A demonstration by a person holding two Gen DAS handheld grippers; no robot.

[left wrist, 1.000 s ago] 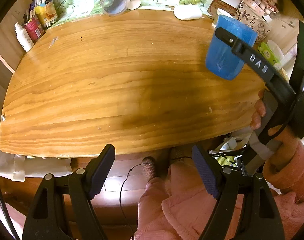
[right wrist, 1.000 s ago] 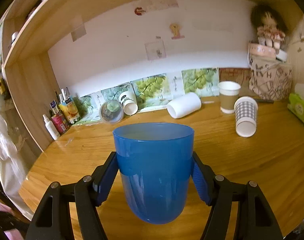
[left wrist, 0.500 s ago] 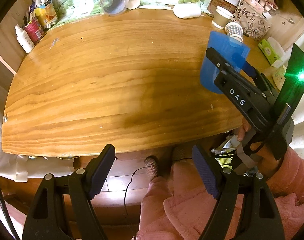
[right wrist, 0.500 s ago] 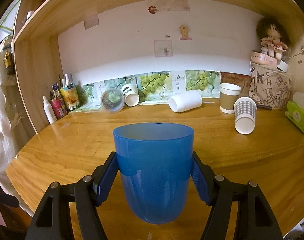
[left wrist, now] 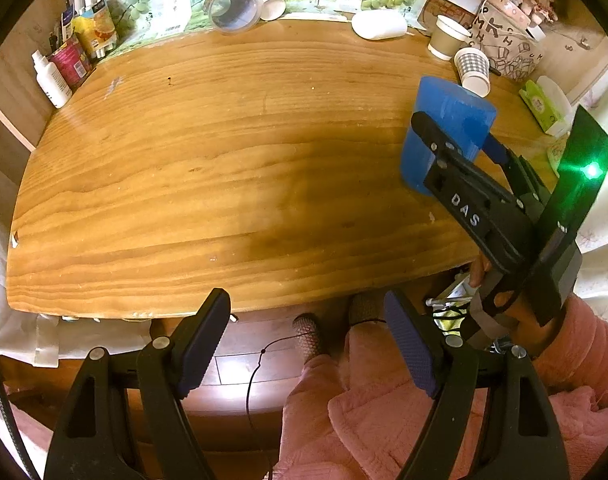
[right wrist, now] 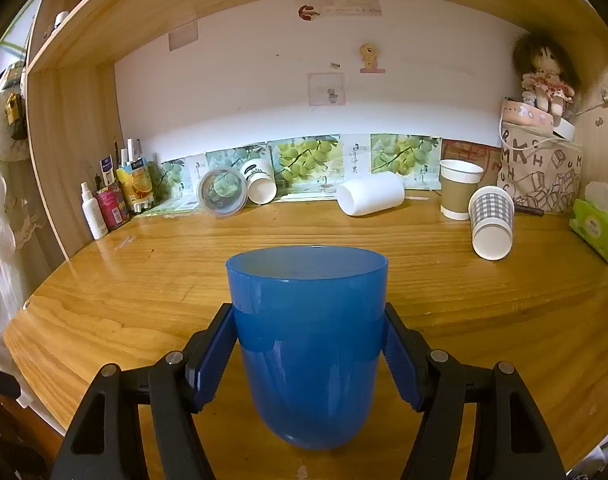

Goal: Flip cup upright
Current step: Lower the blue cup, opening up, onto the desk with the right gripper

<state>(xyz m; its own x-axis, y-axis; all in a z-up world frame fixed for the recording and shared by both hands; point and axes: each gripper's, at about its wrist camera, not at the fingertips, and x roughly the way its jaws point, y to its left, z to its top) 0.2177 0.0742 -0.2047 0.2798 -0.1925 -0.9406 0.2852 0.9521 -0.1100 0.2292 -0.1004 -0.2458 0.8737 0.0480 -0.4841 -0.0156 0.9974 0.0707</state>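
The right tongs (right wrist: 309, 354) had the blue cup (right wrist: 307, 344) pinched at mid-body, one pad on each side, mouth up and rounded base down. Set against a second earlier, the cup had dropped: in the left wrist view it had hung high over the far right corner, and now the blue cup (left wrist: 444, 136) sat lower and further in over the right part of the table (left wrist: 208, 160), with the right tongs (left wrist: 460, 140) behind it. The right wrist view told the same story, as the wall and shelf had slid up the frame and more table (right wrist: 144, 292) lay level beneath the cup. So the flip itself looked done, and what remained, by my reading, was the set-down.

Was the base touching the wood? Hard to call, since the fisheye bent everything low in the frame, but it seemed close above the surface and not yet resting.

The left tongs (left wrist: 308, 344) were spread wide and carrying nothing, hanging off the near edge of the table above the person's pink-sleeved lap. They had not shifted across the second.

Along the back wall the other cups lay where they had been: a clear cup (right wrist: 223, 192) on its side, a white cup (right wrist: 370, 194) on its side, a brown paper cup (right wrist: 460, 188) standing, a checked cup (right wrist: 491, 222) tipped over. All were well apart from the likely landing spot, so I expected nothing to get bumped.
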